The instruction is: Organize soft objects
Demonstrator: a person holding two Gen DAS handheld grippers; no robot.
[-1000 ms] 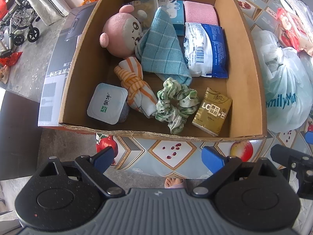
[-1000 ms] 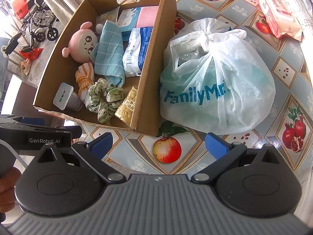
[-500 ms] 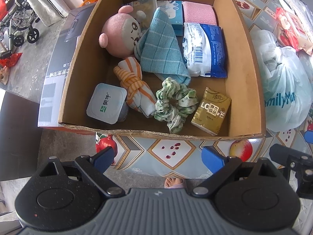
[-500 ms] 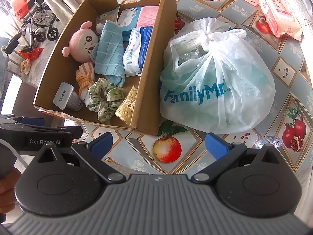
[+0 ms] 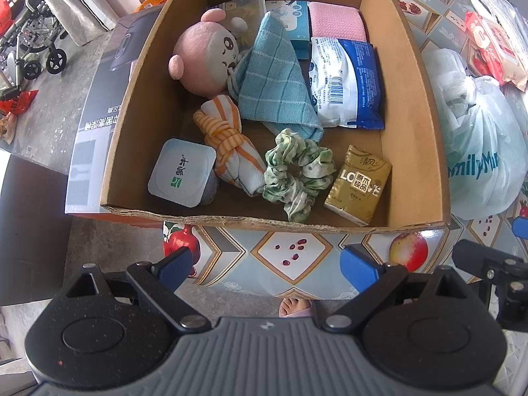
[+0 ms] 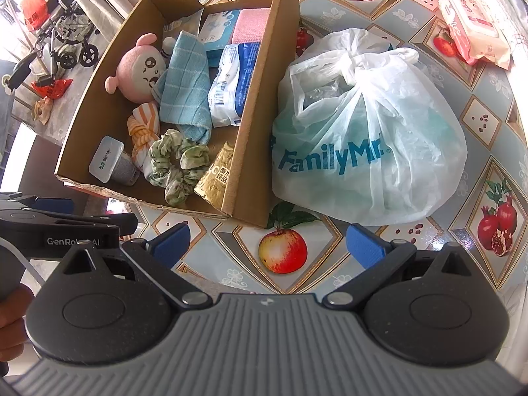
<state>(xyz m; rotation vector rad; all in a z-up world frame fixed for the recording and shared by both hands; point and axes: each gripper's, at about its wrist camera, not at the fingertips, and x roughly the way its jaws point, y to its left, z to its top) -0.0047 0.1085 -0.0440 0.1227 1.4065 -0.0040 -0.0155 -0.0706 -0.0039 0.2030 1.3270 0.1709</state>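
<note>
We hold our left gripper just short of the box, its jaws released and empty above the patterned desk. Inside the box, from the left, a sealed cup stands at the near corner, touching a knotted orange-striped cloth beside it. Behind them a pink plush leans near the left wall, and a teal checked towel lies partly over it, one corner reaching down toward a green scrunchie. The scrunchie lies by the near wall, between the striped cloth and a gold tissue pack, which sits tilted near the right wall. Farther back, a blue-and-white pouch rests beside the towel, with a pink cloth and a light blue packet behind it against the far wall. Right of the box, touching its side, a tied white bag printed with blue letters sits on the desk. Our right gripper hangs over the desk in front of the box corner and the bag, jaws spread wide with nothing between them, above a printed apple. At the far right a red-and-white wipes pack lies well apart from the bag.
</note>
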